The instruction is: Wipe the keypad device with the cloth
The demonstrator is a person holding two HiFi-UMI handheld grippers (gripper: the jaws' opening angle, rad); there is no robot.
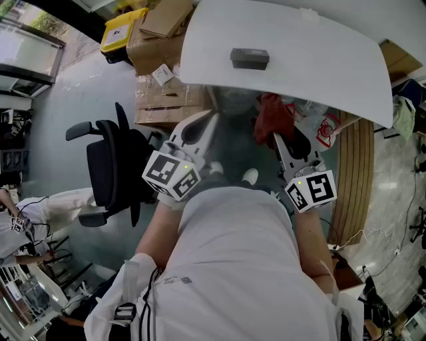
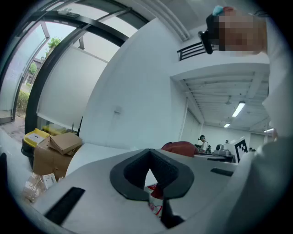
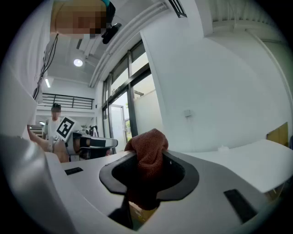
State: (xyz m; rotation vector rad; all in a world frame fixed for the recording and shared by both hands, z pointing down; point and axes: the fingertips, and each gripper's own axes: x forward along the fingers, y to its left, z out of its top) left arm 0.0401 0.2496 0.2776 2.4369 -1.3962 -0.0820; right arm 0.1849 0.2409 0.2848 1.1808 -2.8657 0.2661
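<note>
Red cloth (image 3: 147,148) sits bunched in the right gripper (image 1: 283,141), jaws clenched on it. Left gripper (image 1: 206,126) is clamped tight with nothing between. Both hang just short of the white table's (image 1: 313,53) near edge. Keypad (image 1: 249,58) lies mid-table, well apart from both, open top all round. Chair (image 1: 106,166) crowds the left side; boxes (image 1: 160,100) stand at the table's left edge.

No word or number can be read for certain. Black-and-white square markers cover the cube (image 1: 172,175) of the left gripper (image 1: 208,123) and the cube (image 1: 311,190) of the right gripper (image 1: 279,138). A white label (image 1: 118,31) on the yellow bin (image 1: 126,20), a white tag (image 1: 162,74) on the cardboard boxes (image 1: 166,100) and grey print (image 1: 176,281) on the person's shirt are too small to read
</note>
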